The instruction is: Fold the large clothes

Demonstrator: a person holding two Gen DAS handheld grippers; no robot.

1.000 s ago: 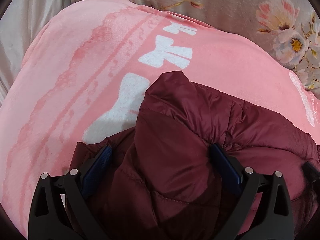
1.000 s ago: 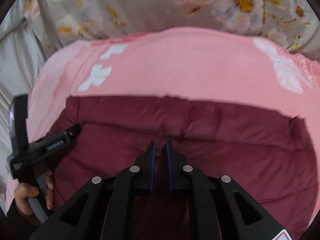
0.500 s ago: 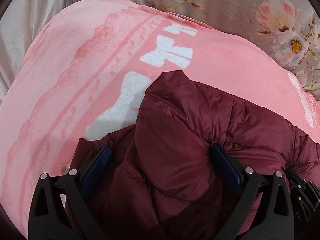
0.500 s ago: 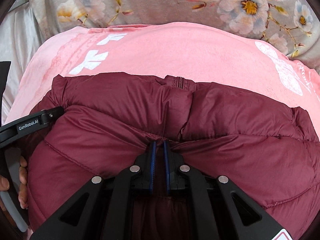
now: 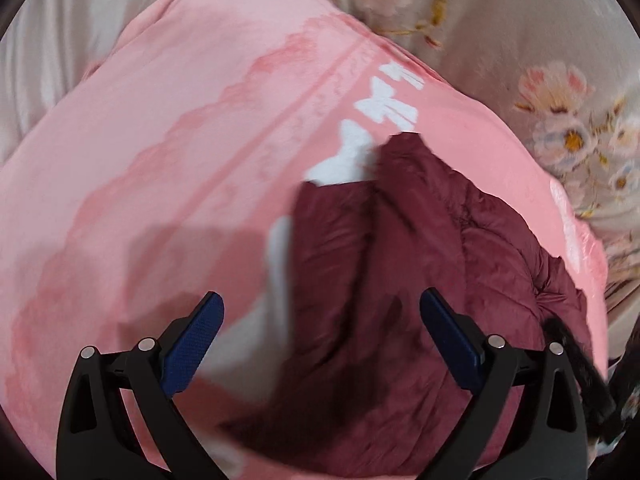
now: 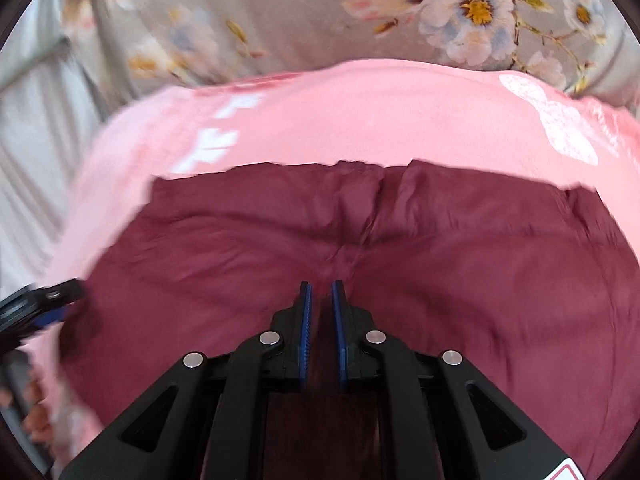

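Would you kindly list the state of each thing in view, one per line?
maroon puffer jacket: lying on the pink blanket, creased, pinched at its near edge by the right tongs.
left tongs: open, holding nothing, hovering at the jacket's left edge.
right tongs: shut on the jacket fabric.
pink blanket: spread flat under the jacket.
floral sheet: spread beneath the blanket.

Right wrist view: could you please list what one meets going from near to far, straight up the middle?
Right gripper, shut on the maroon jacket → pink blanket → floral sheet.
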